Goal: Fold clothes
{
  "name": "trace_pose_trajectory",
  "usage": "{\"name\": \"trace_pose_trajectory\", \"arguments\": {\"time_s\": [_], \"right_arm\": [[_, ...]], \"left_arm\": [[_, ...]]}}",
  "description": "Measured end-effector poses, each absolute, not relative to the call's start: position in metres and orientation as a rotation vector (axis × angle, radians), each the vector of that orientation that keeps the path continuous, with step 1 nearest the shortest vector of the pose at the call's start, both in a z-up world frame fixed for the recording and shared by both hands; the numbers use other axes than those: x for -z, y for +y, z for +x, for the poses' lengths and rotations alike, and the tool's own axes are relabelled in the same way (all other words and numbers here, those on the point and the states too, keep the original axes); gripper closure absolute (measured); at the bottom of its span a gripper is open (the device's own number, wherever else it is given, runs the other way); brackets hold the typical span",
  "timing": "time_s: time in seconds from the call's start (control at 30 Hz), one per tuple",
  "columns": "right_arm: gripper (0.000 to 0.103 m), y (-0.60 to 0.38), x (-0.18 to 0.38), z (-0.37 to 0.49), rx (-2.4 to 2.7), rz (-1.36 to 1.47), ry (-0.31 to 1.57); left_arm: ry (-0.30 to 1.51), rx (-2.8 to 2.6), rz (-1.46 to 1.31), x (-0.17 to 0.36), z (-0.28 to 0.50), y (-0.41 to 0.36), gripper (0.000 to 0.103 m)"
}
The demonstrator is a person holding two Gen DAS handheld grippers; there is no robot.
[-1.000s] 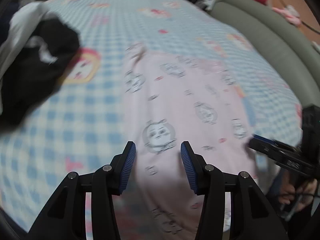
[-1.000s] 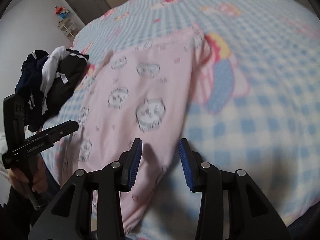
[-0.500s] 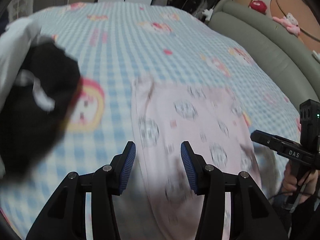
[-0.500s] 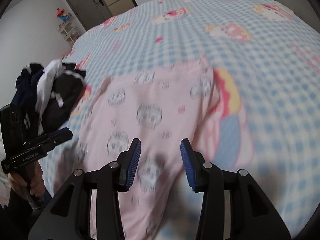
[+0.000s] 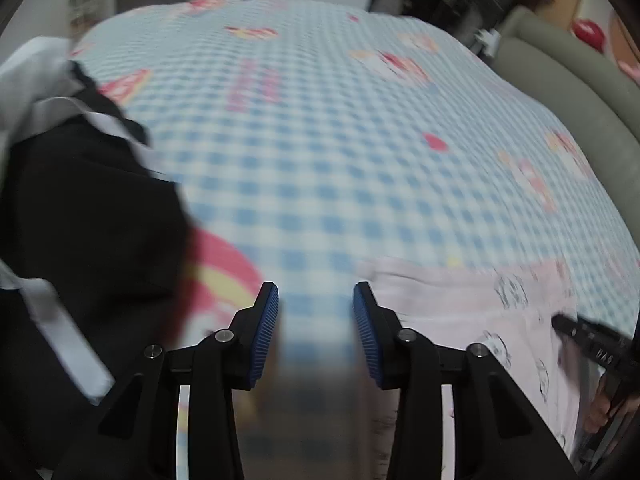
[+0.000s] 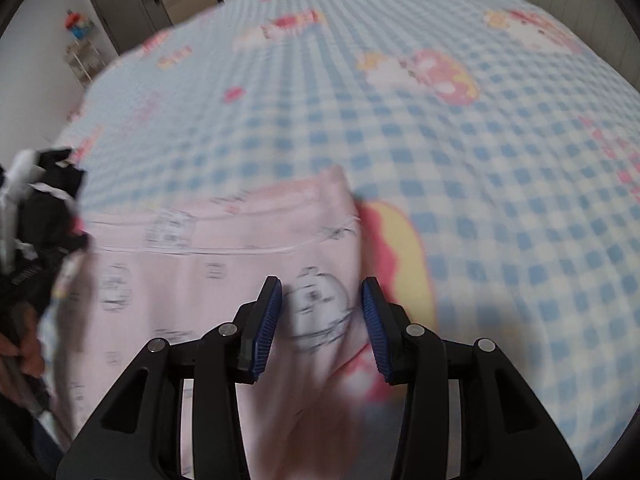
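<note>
A pale pink garment (image 6: 224,264) printed with grey cartoon faces lies flat on the bed; its far corner (image 5: 448,296) shows in the left wrist view. My left gripper (image 5: 316,332) stands open over bare blue-checked cover, just left of that corner. My right gripper (image 6: 322,324) is open above the garment's right edge, a printed face showing between the fingers. Neither holds anything. The other gripper appears at the edge of each view: the right one (image 5: 588,340) and the left one (image 6: 28,276).
A heap of black and white clothes (image 5: 72,208) lies at the left of the bed, also seen as the clothes heap (image 6: 44,196). The blue-checked bed cover (image 5: 340,128) spreads far ahead. A grey padded bed surround (image 5: 560,80) curves along the right. A dark cabinet (image 6: 124,4) stands beyond.
Both grippers have travelled forward along the pink garment toward its far end. The left one now sits past its left corner; the dark heap looms closer. Both stay open.
</note>
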State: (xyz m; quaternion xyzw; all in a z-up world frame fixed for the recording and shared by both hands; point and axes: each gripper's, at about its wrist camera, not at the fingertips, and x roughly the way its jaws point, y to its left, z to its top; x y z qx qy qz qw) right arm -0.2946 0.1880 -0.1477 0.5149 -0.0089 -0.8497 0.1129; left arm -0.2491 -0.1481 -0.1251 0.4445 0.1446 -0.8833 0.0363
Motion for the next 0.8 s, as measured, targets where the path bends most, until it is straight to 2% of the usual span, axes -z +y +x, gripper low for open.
{"name": "trace_pose_trajectory", "arguments": {"time_s": [0.03,0.1,0.17,0.23,0.37,0.53,0.7,0.8], "right_arm": [[0.061,0.190,0.152,-0.299,2.501,1.532,-0.015],[0.061,0.201,0.150,-0.301,2.515,1.506,-0.116],[0.061,0.205,0.145,-0.302,2.531,1.457,-0.172],[0.061,0.203,0.147,-0.305,2.521,1.449,-0.171],[0.063,0.210,0.155,-0.317,2.510,1.500,-0.207],[0.063,0.232,0.138,-0.318,2.576,1.440,-0.257],[0.063,0.238,0.121,-0.310,2.549,1.391,-0.311],[0.063,0.230,0.124,-0.295,2.505,1.425,-0.289]], "left_arm": [[0.511,2.749,1.354,0.122,-0.246,-0.151,0.064],[0.594,2.866,1.355,0.116,-0.243,-0.144,0.062],[0.551,2.953,1.414,0.117,-0.247,-0.125,0.062],[0.417,2.935,1.498,0.127,-0.257,-0.108,0.062],[0.296,2.804,1.551,0.151,-0.269,-0.120,0.062],[0.444,2.837,1.465,0.137,-0.253,-0.143,0.064],[0.500,2.852,1.472,0.130,-0.245,-0.141,0.061],[0.534,2.860,1.477,0.126,-0.241,-0.139,0.065]]}}
